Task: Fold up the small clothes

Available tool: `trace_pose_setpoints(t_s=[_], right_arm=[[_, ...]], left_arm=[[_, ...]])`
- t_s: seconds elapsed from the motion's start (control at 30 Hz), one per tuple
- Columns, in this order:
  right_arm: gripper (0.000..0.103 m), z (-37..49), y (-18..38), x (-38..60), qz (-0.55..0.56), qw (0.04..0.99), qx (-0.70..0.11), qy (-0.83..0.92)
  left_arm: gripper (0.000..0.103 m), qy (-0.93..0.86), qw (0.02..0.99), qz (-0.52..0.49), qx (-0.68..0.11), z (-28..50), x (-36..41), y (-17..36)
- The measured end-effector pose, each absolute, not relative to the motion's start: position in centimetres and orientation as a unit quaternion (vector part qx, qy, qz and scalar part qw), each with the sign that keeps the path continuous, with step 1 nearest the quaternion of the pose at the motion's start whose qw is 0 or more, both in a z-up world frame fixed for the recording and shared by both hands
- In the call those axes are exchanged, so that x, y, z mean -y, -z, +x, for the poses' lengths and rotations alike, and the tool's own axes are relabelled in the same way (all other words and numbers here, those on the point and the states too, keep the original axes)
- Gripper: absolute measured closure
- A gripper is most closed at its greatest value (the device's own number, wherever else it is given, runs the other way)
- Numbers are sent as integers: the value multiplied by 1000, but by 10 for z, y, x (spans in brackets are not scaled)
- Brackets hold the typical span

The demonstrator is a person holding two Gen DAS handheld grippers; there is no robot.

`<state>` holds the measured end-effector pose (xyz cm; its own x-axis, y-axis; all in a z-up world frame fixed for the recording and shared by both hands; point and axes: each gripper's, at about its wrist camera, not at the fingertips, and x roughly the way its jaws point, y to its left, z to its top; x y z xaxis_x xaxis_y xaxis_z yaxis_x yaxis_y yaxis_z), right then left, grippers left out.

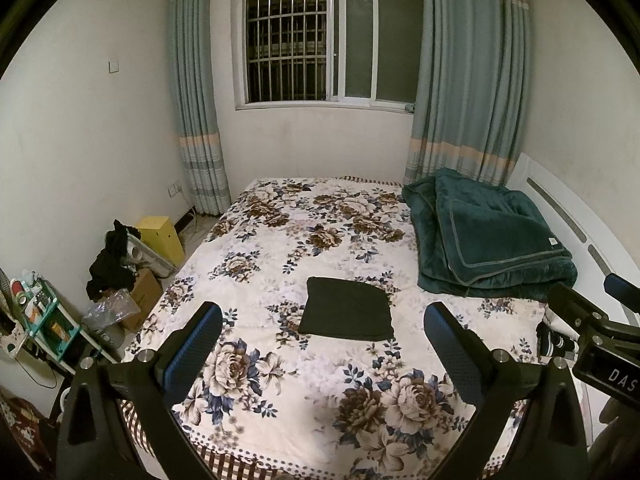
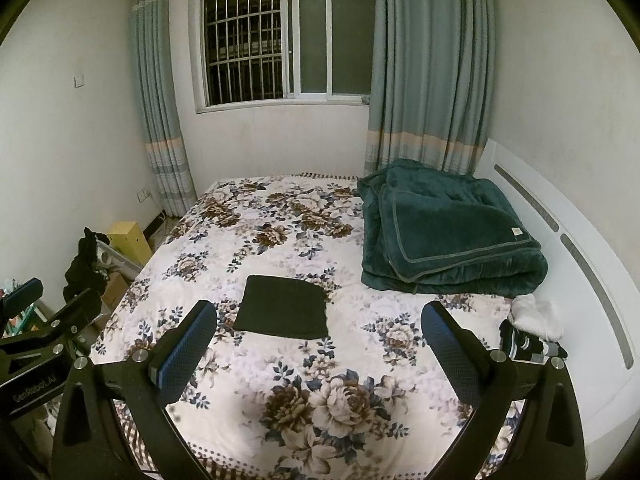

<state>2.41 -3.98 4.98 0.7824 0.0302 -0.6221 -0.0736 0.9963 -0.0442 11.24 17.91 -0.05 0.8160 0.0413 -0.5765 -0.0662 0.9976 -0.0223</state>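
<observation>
A folded dark garment lies flat on the floral bed, near its middle, a near-square with its slightly longer axis running across the bed and its edges roughly parallel to the foot. The left gripper and the right gripper hover above the near end, both spread wide and holding nothing. By the headboard sits a small heap of white and striped pieces, possibly socks. A folded green blanket rests beyond.
</observation>
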Motion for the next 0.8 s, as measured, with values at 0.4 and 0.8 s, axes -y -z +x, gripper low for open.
trace_pose_setpoints(t_s=[0.4,0.8], right_arm=[[0,21,-48,38,-31,944,-329,-25],[0,20,-47,36,-31,944,-328,-24]], left_arm=[[0,-37,952,-23,-302,110,-183,-3],[0,-39,953,-24,-299,110,-187,-4]])
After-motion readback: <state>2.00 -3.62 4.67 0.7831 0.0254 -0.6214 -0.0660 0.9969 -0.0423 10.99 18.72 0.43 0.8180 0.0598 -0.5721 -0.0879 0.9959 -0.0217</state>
